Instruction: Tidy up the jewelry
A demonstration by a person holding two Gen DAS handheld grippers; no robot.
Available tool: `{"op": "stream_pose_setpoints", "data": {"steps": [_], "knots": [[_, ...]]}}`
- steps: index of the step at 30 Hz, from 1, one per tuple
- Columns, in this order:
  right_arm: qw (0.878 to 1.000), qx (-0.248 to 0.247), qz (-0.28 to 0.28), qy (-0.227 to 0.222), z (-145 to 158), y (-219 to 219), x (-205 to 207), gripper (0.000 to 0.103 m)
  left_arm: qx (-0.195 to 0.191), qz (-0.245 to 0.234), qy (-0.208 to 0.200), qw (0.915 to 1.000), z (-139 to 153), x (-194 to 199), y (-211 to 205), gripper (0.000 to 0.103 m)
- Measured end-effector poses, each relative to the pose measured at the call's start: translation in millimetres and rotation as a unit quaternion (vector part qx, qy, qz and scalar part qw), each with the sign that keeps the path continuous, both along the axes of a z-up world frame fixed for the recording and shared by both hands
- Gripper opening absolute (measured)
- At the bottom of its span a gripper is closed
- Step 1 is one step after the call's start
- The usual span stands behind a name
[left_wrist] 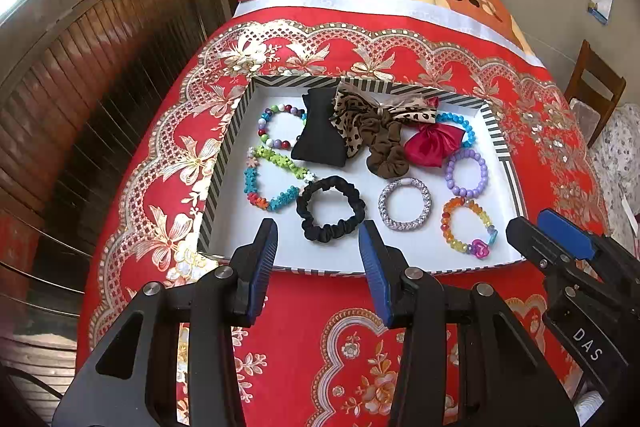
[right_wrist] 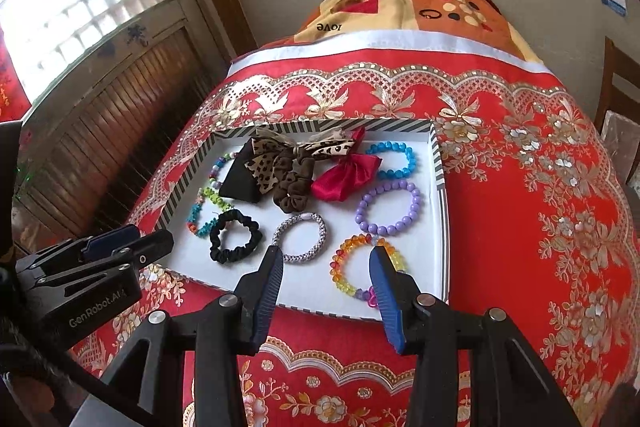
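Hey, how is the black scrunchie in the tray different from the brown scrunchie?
The black scrunchie lies flat and open as a ring on bare tray floor; the brown scrunchie lies bunched, without an open ring showing. The black scrunchie lies apart from the other fabric pieces, near the front rim; the brown scrunchie sits farther back, partly under the leopard-print bow. Colour differs: black against brown. Both are gathered fabric hair ties inside the striped tray.

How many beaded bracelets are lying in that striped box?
5: multicolour far left, flower-bead below it, blue far right, purple under it, orange-rainbow nearest. Others may hide beneath bows.
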State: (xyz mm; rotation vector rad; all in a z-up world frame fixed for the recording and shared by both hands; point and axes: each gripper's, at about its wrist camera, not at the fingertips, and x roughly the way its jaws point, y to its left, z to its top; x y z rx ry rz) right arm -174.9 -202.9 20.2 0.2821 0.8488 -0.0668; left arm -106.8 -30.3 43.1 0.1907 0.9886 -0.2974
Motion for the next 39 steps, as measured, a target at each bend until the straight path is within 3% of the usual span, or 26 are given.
{"op": "stream_pose_setpoints", "data": {"steps": [39], "knots": [[1.000,-0.001,0.014,0.000,2.8,6.4,-9.1,0.044,0.003,0.002,-0.001,1.0000,3.6,-8.2,2.7,0.042]]}}
